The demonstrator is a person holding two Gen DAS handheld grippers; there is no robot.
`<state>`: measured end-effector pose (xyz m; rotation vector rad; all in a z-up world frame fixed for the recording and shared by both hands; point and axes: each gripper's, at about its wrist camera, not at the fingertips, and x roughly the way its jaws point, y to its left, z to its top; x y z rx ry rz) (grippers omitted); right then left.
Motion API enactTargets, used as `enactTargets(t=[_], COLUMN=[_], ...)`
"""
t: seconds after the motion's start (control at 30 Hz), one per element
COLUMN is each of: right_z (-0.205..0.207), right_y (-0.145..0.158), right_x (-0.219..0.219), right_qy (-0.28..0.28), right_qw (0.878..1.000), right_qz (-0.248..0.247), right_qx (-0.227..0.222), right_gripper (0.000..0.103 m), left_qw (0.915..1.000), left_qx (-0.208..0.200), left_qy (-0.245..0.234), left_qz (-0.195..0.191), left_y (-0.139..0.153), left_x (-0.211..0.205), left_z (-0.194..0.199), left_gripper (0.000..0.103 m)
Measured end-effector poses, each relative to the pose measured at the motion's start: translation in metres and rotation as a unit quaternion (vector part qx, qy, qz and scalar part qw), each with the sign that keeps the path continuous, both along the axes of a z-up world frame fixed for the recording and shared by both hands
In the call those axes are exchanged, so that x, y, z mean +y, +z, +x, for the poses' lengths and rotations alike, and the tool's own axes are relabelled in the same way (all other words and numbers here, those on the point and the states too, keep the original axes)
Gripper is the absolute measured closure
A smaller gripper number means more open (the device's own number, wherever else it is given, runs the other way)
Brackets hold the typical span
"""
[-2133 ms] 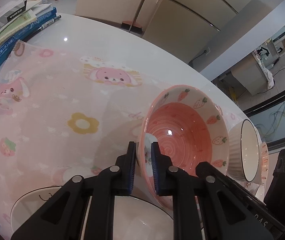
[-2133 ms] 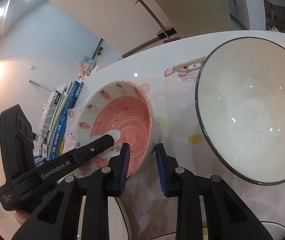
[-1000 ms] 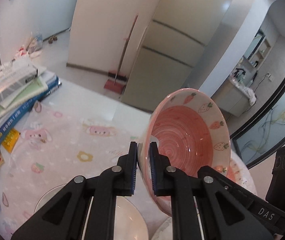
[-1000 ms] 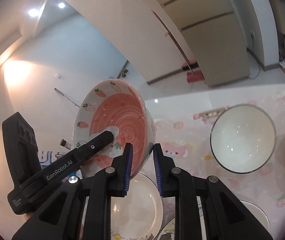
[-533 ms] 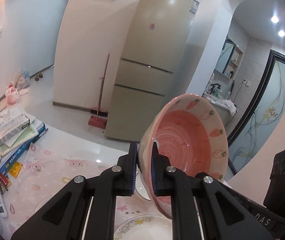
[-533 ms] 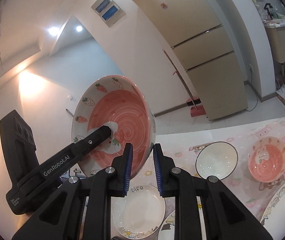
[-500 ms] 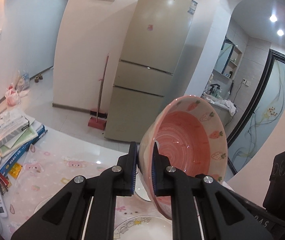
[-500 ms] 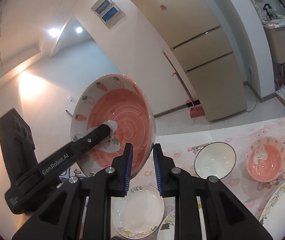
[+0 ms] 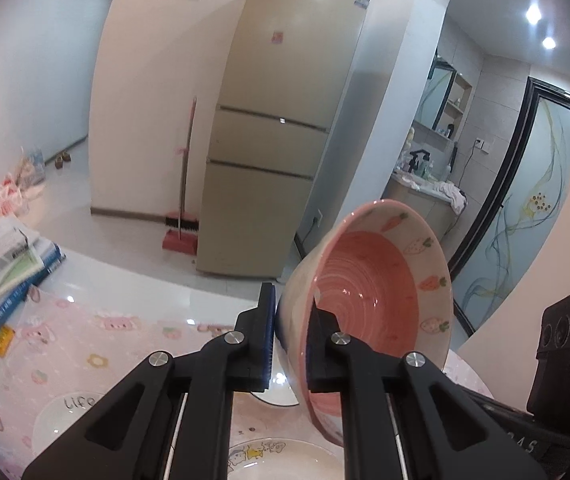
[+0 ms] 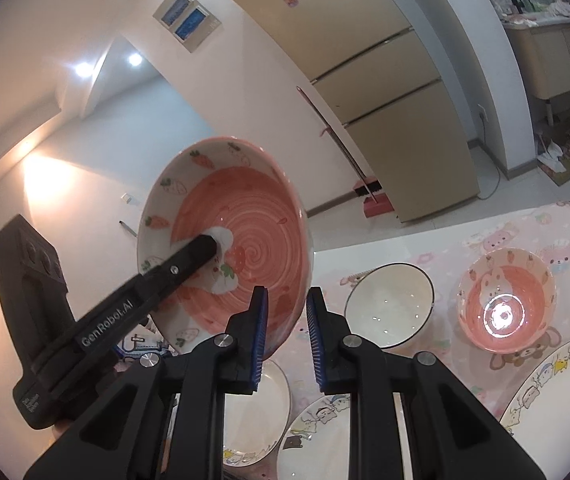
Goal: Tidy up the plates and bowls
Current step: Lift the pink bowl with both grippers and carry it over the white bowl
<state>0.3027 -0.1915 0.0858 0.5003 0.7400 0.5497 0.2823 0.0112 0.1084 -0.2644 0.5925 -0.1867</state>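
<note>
- One pink bowl [image 9: 381,292] is held in the air, tipped on its side so that its round mouth faces the right of the left wrist frame; no long axis is shown by its circular form.
- Its wall is pinched near the rim by the left hand-held gripper [image 9: 290,344], closed on it with one blue ribbed pad outside and one inside.
- A glossy glazed surface is seen: a coral spiral in the well, a pale band of painted carrots and strawberries under the rim.
- In the right wrist view the same bowl [image 10: 241,240] fills the centre left, its mouth turned toward the camera.
- The right hand-held gripper [image 10: 285,336] is seen with a narrow gap between its pads, set at the bowl's lower rim; whether the rim is gripped cannot be told.
- Below, on the tabletop [image 10: 373,248] under a pink cartoon cloth [image 10: 441,364], a white bowl with a dark rim [image 10: 389,312] and a smaller pink bowl [image 10: 505,300] stand upright, just beside each other.
- Flat white plates with cartoon prints [image 10: 317,436] are laid at the lower edge.
</note>
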Motion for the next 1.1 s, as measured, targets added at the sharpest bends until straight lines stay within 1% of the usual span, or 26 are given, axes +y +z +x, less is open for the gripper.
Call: enactTargets(t=[0.07,0.2,0.27,0.37,0.47,0.53,0.77,0.93,1.1], right_z=[0.007,0.021,0.029,0.04,0.047,0.051,0.061,0.067,0.074], right_y=[-0.009,-0.025,-0.033,-0.047,-0.057,-0.064,-0.084,-0.096,-0.107], right_x=[-0.001,-0.004,-0.008,-0.013,-0.009,-0.005,-0.003,-0.005,-0.009], right_qy=[-0.005,-0.017,-0.015,-0.015,-0.02,-0.024,-0.027,-0.029,-0.034], right_qw=[1.0,0.999,0.999,0.998,0.997,0.996,0.994,0.992,0.99], right_qz=[-0.002,-0.01,-0.005,0.004,-0.012,-0.023,-0.031,-0.038,-0.043], right_qx=[0.011,0.033,0.044,0.063,0.071,0.079,0.102,0.117,0.129], right_gripper=[0.08,0.08,0.08,0.08,0.08,0.08,0.08,0.08,0.08], left_qw=[0.9997,0.9981,0.9964,0.9944,0.9936,0.9937,0.9902,0.9877,0.9859], left_qx=[0.019,0.054,0.073,0.09,0.102,0.105,0.135,0.153,0.163], left_qy=[-0.006,-0.019,-0.026,-0.033,-0.031,-0.03,-0.029,-0.031,-0.037], left_qz=[-0.012,-0.022,-0.033,-0.044,-0.037,-0.024,-0.024,-0.012,0.008], left_y=[-0.011,-0.03,-0.042,-0.052,-0.061,-0.065,-0.085,-0.099,-0.109], left_x=[0.002,-0.003,-0.002,-0.005,-0.009,-0.012,-0.013,-0.018,-0.028], left_z=[0.009,0.024,0.033,0.04,0.046,0.049,0.061,0.068,0.072], left_gripper=[0.094,0.094,0.094,0.094,0.094,0.094,0.094,0.094,0.093])
